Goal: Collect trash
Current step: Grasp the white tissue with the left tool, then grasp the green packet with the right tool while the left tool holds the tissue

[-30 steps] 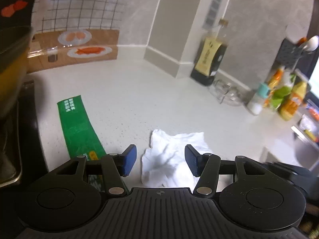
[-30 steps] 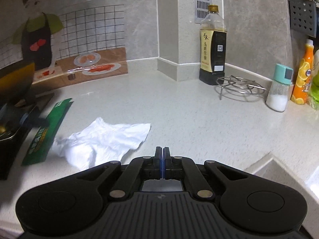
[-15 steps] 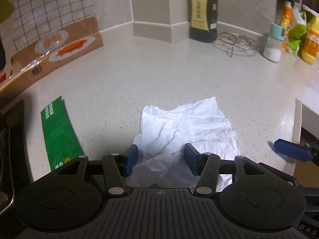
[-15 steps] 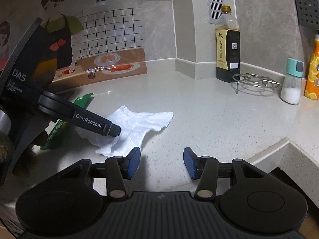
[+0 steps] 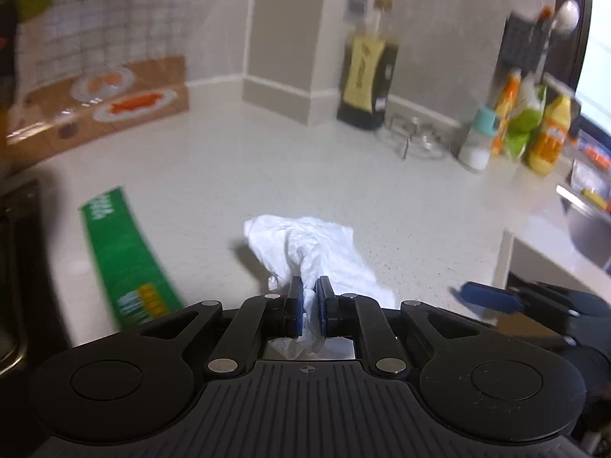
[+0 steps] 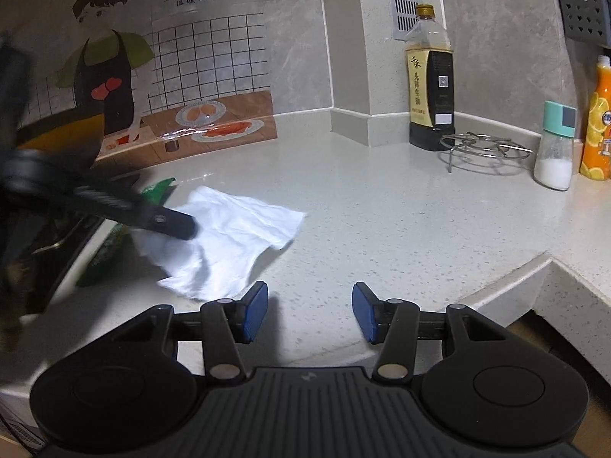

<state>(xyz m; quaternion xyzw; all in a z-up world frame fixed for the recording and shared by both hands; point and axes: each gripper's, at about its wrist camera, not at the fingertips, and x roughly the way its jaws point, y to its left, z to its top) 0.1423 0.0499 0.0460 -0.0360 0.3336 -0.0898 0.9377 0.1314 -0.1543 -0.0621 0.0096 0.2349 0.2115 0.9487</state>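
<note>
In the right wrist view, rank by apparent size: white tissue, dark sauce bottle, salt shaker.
1. white tissue, though it lies nearest the camera.
2. dark sauce bottle.
3. salt shaker.

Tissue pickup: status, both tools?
Left tool shut on white tissue, bunched, part still on counter. Right tool open, holding nothing, at counter edge. Green wrapper left of tissue, untouched.

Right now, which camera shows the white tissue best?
The right wrist view: the white tissue spreads across the counter. The left wrist view shows it bunched, pinched in the left tongs.
</note>
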